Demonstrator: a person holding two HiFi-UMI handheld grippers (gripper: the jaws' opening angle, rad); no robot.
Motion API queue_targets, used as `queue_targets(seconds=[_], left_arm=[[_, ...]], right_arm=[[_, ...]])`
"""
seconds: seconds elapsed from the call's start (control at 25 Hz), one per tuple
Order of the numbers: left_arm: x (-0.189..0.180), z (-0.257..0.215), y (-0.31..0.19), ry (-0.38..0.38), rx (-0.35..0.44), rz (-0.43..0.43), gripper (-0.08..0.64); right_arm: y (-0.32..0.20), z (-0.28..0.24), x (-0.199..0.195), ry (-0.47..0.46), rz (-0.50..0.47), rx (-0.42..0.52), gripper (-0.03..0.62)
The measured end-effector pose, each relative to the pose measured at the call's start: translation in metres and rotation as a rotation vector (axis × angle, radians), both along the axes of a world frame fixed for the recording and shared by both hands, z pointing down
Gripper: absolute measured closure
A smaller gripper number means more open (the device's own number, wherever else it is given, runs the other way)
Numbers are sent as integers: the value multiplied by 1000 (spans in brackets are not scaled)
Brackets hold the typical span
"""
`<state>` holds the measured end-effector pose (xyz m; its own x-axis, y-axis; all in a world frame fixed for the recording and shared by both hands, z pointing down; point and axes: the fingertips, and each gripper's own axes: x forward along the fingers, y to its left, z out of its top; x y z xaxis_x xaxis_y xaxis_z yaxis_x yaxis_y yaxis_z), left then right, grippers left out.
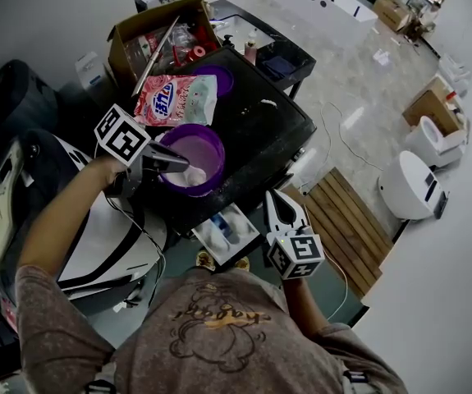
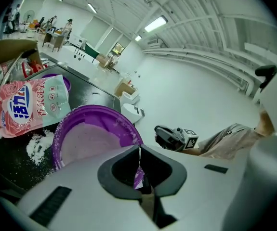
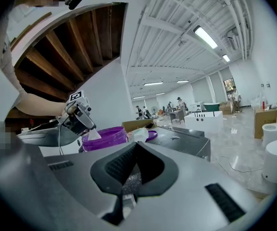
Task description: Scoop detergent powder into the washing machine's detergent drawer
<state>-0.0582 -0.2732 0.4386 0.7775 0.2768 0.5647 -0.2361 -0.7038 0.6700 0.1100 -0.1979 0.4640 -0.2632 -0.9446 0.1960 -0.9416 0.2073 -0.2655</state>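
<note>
At the black machine top's (image 1: 260, 130) front edge, the left gripper (image 1: 186, 167) pinches a seemingly light, stiff white plastic scoop (image 3: 93, 134) by its handle; the right gripper (image 1: 275, 200) is closed and empty.

1. Head view: looked steeply down from overhead onto the purple bowl (image 1: 212, 143) on the table (image 1: 262, 131).
2. Left gripper view: sat close at that bowl's rim, faced the right gripper (image 2: 158, 133).
3. Right gripper view: lower, farther off, faced back at bowl and left gripper (image 3: 88, 128).

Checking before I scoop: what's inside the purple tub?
Pale powder lies in the tub, with a white scoop in the left gripper's jaws. The gripper covers the tub's near side.
</note>
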Motion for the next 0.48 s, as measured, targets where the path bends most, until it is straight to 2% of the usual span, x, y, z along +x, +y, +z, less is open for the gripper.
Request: queue_targets(seconds=[0.48], left_arm=[[-17, -8, -19, 115, -25, -214, 537]], right_arm=[[-1, 2, -3, 14, -30, -4, 592]])
